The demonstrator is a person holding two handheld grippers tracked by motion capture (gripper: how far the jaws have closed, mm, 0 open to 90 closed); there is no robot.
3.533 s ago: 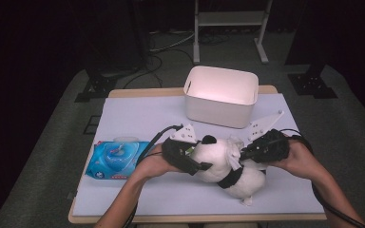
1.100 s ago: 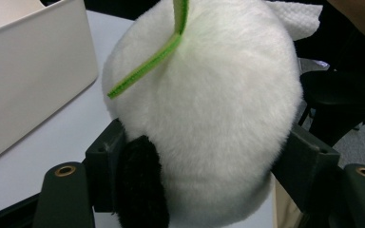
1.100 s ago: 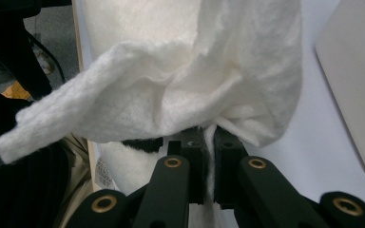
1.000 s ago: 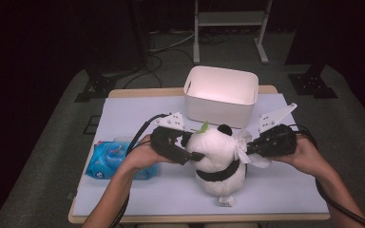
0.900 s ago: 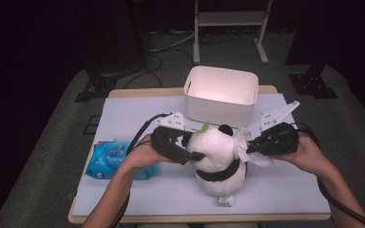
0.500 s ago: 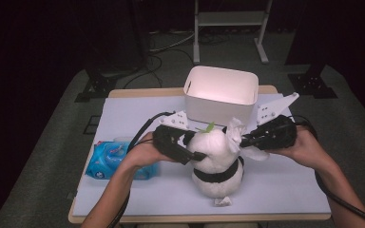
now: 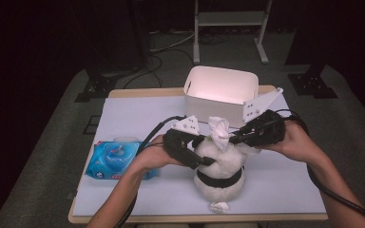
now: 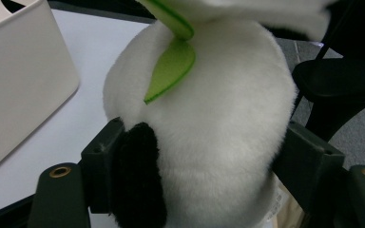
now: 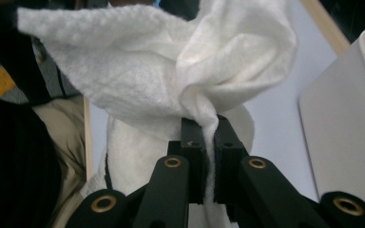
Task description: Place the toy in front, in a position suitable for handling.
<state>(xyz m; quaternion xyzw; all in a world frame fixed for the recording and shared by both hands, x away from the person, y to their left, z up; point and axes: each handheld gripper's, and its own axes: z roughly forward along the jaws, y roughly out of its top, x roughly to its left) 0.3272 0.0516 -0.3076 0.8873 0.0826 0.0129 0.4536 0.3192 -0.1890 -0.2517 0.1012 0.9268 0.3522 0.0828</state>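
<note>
A white and black plush panda (image 7: 218,175) sits upright on the table, back toward the camera. My left gripper (image 7: 203,154) is shut on its head from the left. In the left gripper view both pads (image 8: 102,154) press into the fur (image 8: 209,123) beside a green leaf (image 8: 171,71), and the jaws have just eased a little wider while still gripping. My right gripper (image 7: 231,138) is shut on a crumpled white wipe (image 7: 218,127) held just above the panda's head. The wipe (image 9: 171,61) fans out above the closed jaws (image 9: 203,137).
A white bin (image 7: 221,88) stands at the back of the table, just behind the panda and the grippers; its wall (image 9: 347,118) is at the right of the right gripper view. A blue wipe pack (image 7: 116,159) lies at the left under my left forearm. Cables trail from both grippers.
The right gripper has risen with the wipe, lifting it off the panda's face to above its head. The left gripper has kept its hold on the head and barely moved.
</note>
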